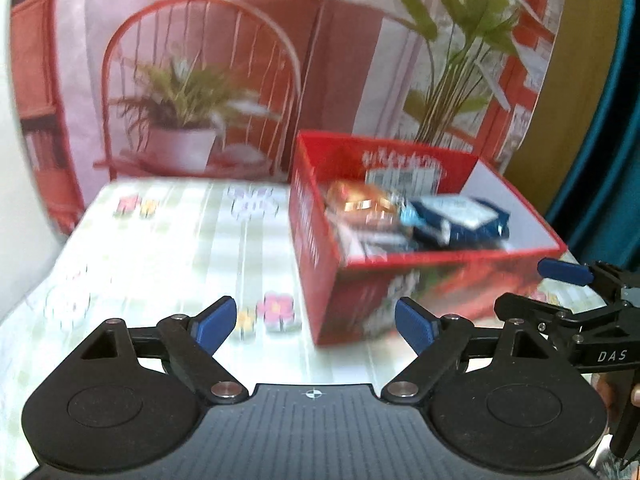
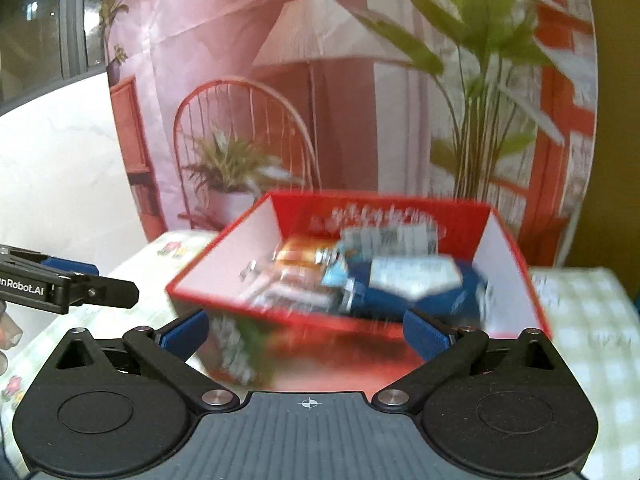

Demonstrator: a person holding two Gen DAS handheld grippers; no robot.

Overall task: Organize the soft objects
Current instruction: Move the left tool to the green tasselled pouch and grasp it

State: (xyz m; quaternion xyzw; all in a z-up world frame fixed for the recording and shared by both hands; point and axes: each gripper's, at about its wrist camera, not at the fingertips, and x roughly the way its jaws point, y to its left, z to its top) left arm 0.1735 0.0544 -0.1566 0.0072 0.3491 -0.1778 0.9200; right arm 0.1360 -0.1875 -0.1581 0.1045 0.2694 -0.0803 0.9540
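1. Both the left gripper and the right gripper hang with jaws spread, holding nothing.
2. The soft packets lie heaped inside the red box on the table.
3. Reaching in carelessly could shove the light box sideways or crush a packet.

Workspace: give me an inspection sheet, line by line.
Surface: table under a pale checked cloth with flower prints.
Job's things: red box, open top, holding a blue packet, an orange packet and others, blurred.
Clutter: nothing seen.
Tools: left tool open, empty, short of the box; right tool open, empty, at the box's near wall.
Cables: nothing seen.
Surroundings: printed backdrop showing chair, lamp, plants.
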